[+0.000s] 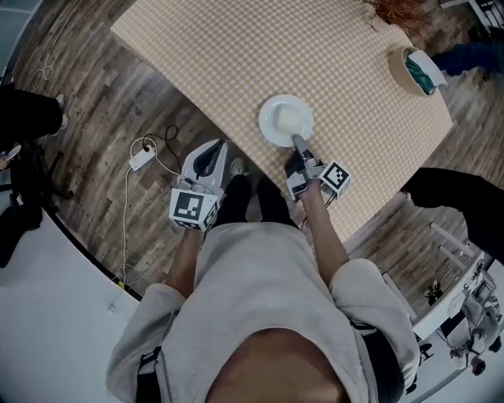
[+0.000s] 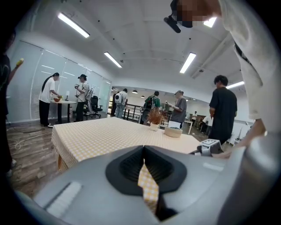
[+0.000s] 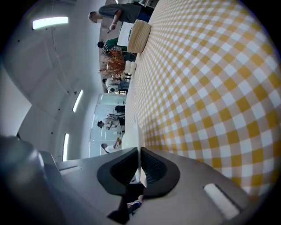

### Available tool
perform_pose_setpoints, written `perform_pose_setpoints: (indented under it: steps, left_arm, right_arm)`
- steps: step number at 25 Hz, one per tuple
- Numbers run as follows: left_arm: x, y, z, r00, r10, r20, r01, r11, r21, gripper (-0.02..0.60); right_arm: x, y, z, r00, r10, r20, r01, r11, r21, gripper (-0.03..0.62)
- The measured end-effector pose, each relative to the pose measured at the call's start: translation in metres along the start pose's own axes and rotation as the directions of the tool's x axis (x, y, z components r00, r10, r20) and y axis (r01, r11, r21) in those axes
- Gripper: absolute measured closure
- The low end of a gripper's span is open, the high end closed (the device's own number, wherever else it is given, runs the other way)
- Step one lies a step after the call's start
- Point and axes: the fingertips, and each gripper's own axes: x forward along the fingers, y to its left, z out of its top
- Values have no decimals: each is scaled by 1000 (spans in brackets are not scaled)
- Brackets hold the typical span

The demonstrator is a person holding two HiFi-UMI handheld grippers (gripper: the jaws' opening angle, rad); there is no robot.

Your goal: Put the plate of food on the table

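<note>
Lower centre-left of the head view: left gripper (image 1: 220, 152), jaws together, nothing between them, beside the table edge. Centre: white plate (image 1: 285, 120) over the checkered table (image 1: 315, 47). Just below the plate: right gripper (image 1: 301, 145), jaws clamped on the plate's near rim.

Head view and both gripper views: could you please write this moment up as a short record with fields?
plate: white, over the checked tablecloth near its front edge; whether it is fully set down is unclear; food cannot be made out
right claw: shut on the plate's near rim
left claw: beside the table edge, apart from the plate; checked cloth shows between its jaws, grip unclear
also on table: round basket, dried plant
</note>
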Motion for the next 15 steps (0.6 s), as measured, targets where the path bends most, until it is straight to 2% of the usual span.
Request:
perform_pose_setpoints:
  steps: [4, 7, 11, 15]
  left_arm:
    - [0, 5, -1, 1000, 22, -13, -22, 1000, -8, 574]
    - [-4, 12, -3, 999, 42, -20, -43, 999, -15, 574]
    - [-6, 21, -4, 998, 67, -23, -67, 998, -20, 574]
    - [-10, 28, -6, 996, 86, -28, -87, 996, -29, 574]
  right_arm:
    - [16, -4, 9, 1000, -22, -12, 22, 1000, 3, 579]
    - [34, 2, 12, 1000, 8, -20, -8, 1000, 9, 579]
    - [60, 7, 22, 999, 5, -33, -5, 1000, -23, 579]
    - [89, 29, 32, 998, 51, -38, -53, 998, -37, 579]
